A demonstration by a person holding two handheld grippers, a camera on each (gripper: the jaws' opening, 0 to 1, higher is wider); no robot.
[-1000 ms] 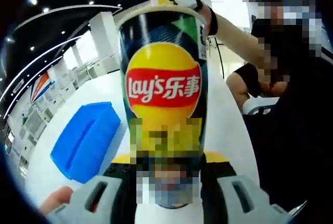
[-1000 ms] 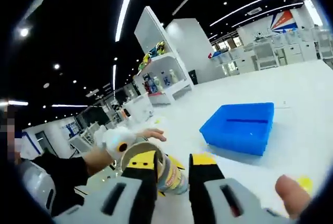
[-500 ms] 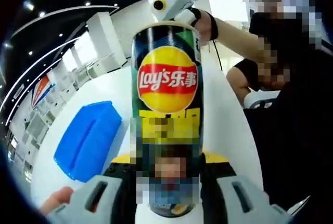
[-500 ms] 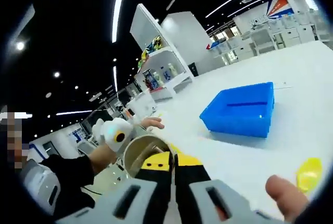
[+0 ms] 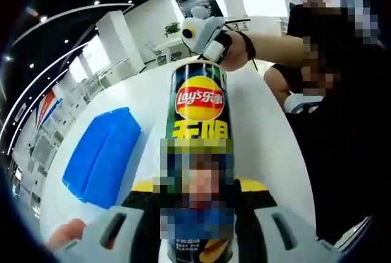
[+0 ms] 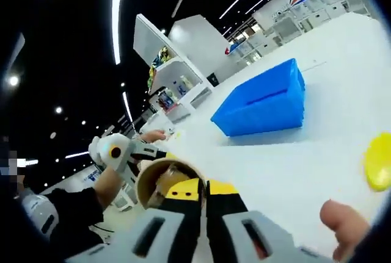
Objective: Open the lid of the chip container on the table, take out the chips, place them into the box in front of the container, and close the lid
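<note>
You've got the white table (image 6: 342,80) stretching across the right gripper view, the blue box (image 6: 263,101) in its upper middle — and lower left in the left gripper view. Your left gripper (image 5: 198,214) clamps the chip container (image 5: 198,129) dead centre. Your right gripper (image 6: 204,199) is pinched together at the open mouth — on what, I can't tell. Yellow lid (image 6: 379,160) lies far right.

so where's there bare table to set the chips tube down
Bare white table lies between the blue plastic box and the yellow round lid, and before the box toward the right claw. It is crowded at the open cardboard chip tube, where both claws meet.
</note>
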